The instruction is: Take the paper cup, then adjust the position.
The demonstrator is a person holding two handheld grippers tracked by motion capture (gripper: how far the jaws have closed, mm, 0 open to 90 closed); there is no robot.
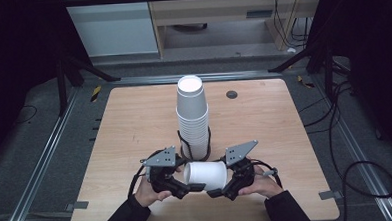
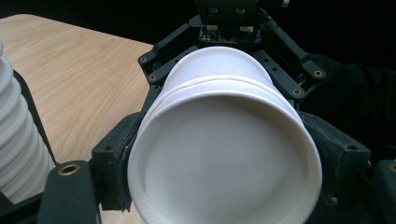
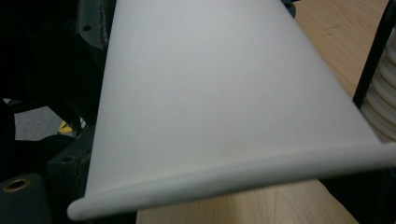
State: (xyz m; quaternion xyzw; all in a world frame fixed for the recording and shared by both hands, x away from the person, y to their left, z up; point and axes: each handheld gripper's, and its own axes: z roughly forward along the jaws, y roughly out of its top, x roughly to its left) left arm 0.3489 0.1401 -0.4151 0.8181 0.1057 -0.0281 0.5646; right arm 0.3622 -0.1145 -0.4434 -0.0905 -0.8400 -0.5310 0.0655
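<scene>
Low in the frame's centre, I hold a white paper cup (image 1: 205, 174) sideways above the worktop (image 1: 134, 128), my left tool (image 1: 183, 187) and right tool (image 1: 218, 190) each clamped on it; the cup stack (image 1: 193, 118) stands just behind.

No writing, label, brand, number or sign can be read on anything in these views.
</scene>
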